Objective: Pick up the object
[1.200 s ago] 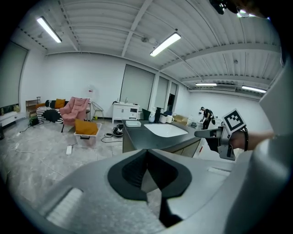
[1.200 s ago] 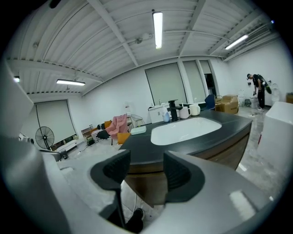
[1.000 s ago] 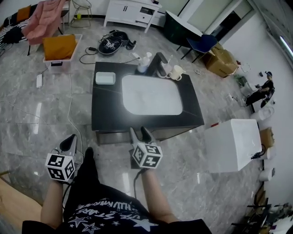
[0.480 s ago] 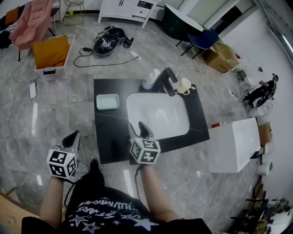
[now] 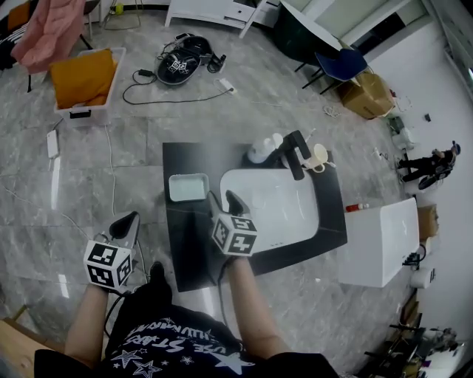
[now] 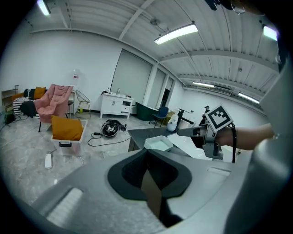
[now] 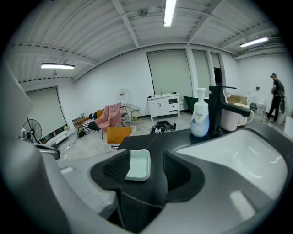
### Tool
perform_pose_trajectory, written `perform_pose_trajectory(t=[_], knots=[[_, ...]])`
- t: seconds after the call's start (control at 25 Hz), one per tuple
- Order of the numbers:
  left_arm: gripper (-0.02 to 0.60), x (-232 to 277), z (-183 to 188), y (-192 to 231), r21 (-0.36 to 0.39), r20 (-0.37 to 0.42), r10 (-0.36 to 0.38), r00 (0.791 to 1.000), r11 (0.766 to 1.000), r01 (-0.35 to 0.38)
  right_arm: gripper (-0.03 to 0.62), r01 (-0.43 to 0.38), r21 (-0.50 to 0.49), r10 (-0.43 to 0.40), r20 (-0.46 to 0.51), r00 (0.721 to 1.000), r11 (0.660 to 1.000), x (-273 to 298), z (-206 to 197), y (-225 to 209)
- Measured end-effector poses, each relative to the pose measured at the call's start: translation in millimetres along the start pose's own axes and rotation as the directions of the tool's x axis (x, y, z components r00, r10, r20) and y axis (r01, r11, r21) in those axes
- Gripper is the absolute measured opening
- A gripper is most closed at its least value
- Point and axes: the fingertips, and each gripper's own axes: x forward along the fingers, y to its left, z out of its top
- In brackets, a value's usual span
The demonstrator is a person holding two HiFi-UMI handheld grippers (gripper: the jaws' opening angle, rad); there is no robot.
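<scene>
A big open studio or lab room: freestanding sink surface on marble floor, loose cables, cardboard box, ceiling strip lights.

Bright, even light from ceiling strip lights glints off the polished floor; fisheye distortion bends every edge, corners vignetted black.

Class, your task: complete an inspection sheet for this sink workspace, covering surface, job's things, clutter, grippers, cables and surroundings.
Surface: black countertop with a white basin.
Job's things: white tray on the countertop beside the basin, not gripped.
Clutter: soap bottle and mug by the black faucet.
Grippers: right hand-held gripper open over the countertop, aimed at the tray; left hand-held gripper shut, empty, over the floor.
Cables: black cable loose on the floor.
Surroundings: bin with orange contents, white box, person standing far off.
</scene>
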Motion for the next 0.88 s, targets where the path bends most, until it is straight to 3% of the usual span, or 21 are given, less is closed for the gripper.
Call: perform_pose_trajectory(t=[0.24, 0.44, 0.64, 0.88], knots=[[0.009, 17, -5, 22, -0.023, -0.034, -0.01, 0.999, 1.0, 0.01, 0.224, 0.017, -0.022, -0.018, -0.086, 0.996, 1.0, 39, -9, 3], [0.009, 26, -8, 29, -0.031, -0.055, -0.02, 0.998, 0.999, 0.018, 0.175, 0.013, -0.047, -0.02, -0.161, 0.987, 0.999, 57, -18, 2], [0.009, 32, -15, 28, -0.034, -0.074, -0.032, 0.997, 0.999, 0.03, 0.166, 0.024, -0.069, -0.036, -0.183, 0.982, 0.997, 68, -23, 0], [0.009, 32, -21, 32, -0.05, -0.08, -0.027, 0.996, 0.998, 0.023, 0.11, 0.039, -0.103, -0.063, -0.238, 0.969, 0.994, 78, -33, -1]])
